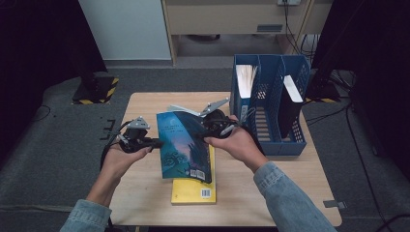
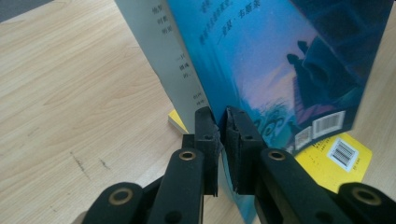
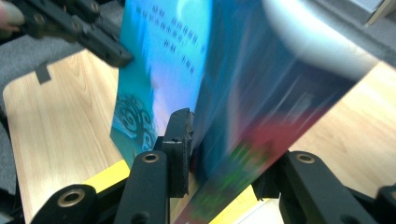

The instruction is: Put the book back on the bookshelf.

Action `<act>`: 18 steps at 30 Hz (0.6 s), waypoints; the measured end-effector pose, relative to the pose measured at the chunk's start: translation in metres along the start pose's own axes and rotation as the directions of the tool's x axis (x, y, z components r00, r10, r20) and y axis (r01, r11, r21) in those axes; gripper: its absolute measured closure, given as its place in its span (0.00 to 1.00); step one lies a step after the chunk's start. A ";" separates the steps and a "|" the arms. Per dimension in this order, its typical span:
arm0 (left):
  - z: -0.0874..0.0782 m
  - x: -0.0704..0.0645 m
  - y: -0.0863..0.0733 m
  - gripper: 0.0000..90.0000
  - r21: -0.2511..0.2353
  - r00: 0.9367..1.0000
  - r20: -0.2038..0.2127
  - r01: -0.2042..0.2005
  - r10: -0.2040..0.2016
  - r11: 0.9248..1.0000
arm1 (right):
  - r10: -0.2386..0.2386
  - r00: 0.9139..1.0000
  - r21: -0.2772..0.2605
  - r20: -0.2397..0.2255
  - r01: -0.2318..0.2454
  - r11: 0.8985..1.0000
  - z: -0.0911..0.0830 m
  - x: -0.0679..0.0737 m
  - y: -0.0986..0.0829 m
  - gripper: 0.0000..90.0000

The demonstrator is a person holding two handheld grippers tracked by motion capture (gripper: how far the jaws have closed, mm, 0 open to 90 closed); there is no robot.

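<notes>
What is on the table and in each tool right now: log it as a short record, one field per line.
held item: blue book, lifted and tilted above the table
left tool: shut on the blue book's cover
right tool: gripping the book's other side
underneath: yellow book, flat on the table
right side of table: blue file rack, books standing in two slots, middle slot empty

blue file rack close right

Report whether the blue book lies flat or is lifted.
Lifted: the blue book is held tilted between both grippers, above the yellow book on the table.
</notes>
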State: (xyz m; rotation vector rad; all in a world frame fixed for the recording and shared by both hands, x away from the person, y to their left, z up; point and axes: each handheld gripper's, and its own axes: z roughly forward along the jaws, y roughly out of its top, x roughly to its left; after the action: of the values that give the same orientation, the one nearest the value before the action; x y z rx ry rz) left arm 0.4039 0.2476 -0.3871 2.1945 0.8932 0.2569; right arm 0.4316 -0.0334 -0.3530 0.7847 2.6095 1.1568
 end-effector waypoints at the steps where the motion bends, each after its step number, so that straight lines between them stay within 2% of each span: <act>1: 0.000 0.000 0.001 0.93 0.003 1.000 0.002 -0.005 0.005 1.000 | 0.002 1.000 -0.012 0.001 -0.002 1.000 -0.003 -0.002 0.004 0.72; 8: 0.000 0.000 0.004 0.93 -0.008 1.000 -0.001 0.000 0.000 1.000 | -0.027 1.000 0.002 0.015 0.027 1.000 -0.010 -0.004 0.012 0.74; 15: 0.001 0.005 0.019 0.93 -0.008 0.998 -0.057 -0.023 0.023 1.000 | -0.021 0.999 -0.036 0.051 0.022 0.999 -0.011 -0.009 0.021 0.77; 18: 0.003 0.008 0.023 0.93 -0.034 0.998 -0.064 -0.010 0.008 0.999 | -0.023 0.998 -0.050 0.064 0.027 0.998 -0.012 -0.012 0.024 0.78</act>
State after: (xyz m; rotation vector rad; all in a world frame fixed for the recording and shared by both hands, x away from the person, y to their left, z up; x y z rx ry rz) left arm 0.4228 0.2406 -0.3740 2.1692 0.9071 0.3458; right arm 0.4460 -0.0343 -0.3279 0.7637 2.5213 1.1666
